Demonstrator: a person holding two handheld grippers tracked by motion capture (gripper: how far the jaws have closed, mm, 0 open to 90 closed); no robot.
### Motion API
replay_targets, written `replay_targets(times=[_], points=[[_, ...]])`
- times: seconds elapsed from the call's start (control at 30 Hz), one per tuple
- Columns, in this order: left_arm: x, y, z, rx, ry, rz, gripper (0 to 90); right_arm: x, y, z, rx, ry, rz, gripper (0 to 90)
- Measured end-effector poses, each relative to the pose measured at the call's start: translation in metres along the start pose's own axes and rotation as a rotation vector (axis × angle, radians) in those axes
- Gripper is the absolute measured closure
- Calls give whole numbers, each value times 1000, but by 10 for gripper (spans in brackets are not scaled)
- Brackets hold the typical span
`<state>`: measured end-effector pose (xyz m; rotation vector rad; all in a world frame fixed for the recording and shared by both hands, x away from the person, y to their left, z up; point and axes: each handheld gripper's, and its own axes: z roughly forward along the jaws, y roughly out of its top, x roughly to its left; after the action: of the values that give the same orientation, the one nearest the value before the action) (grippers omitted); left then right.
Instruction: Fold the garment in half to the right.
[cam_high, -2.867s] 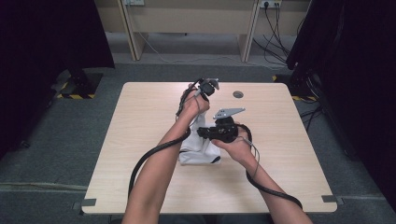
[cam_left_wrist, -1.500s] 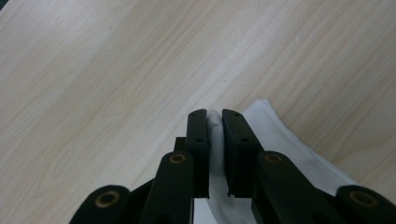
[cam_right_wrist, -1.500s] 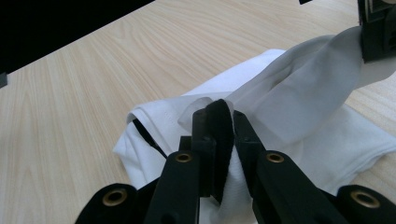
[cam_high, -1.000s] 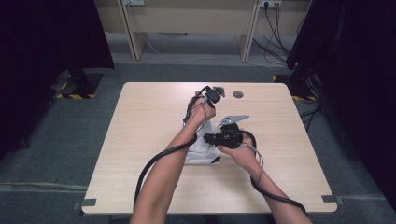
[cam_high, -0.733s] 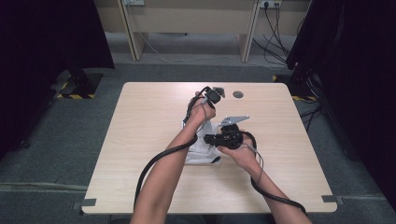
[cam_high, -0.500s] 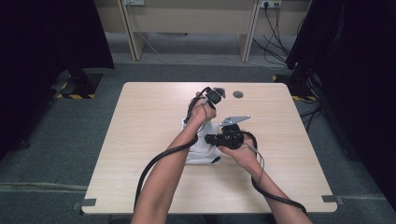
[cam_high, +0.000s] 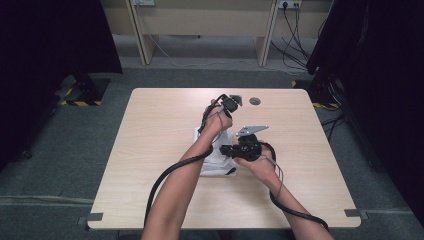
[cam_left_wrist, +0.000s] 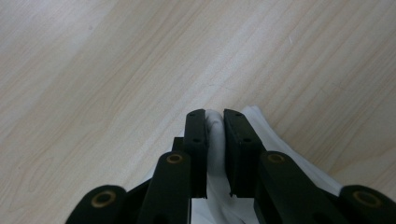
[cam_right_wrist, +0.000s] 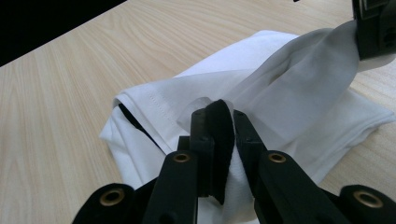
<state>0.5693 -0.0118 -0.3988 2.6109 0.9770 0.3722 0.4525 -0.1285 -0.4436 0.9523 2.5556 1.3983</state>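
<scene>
On the bench (cam_high: 150, 150) a white cloth (cam_high: 212, 160) lies near the middle, partly folded, with a dark strip at its near edge. The left tool (cam_high: 227, 104) is held above the cloth's far side, its cable looping back along the forearm. In the left gripper view its jaws stand close together, pinching a fold of the cloth (cam_left_wrist: 215, 135) between the pads, with bare bench beyond. To the right, the right tool (cam_high: 240, 149) sits low over the cloth's right side. In the right gripper view its jaws are nearly closed on a bunch of white cloth (cam_right_wrist: 280, 107) and black trim (cam_right_wrist: 219, 135); a band of cloth stretches up from there to the left tool (cam_right_wrist: 373, 28) at the top right corner. A small dark disc (cam_high: 255, 101) lies on the bench far right of the left tool.
</scene>
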Motion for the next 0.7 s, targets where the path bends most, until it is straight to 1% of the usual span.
replay_targets(times=[0.4, 0.5, 0.6, 0.7], points=[[-1, 0, 2, -2, 0, -3, 781, -1, -4, 1, 7, -6, 3, 816], [-2, 0, 3, 4, -2, 0, 773, -1, -4, 0, 7, -9, 3, 813], [-3, 1, 3, -1, -2, -6, 763, -2, -5, 0, 9, -12, -1, 802], [-4, 1, 4, 0, -1, -1, 750, -2, -6, 0, 14, -14, 0, 795]])
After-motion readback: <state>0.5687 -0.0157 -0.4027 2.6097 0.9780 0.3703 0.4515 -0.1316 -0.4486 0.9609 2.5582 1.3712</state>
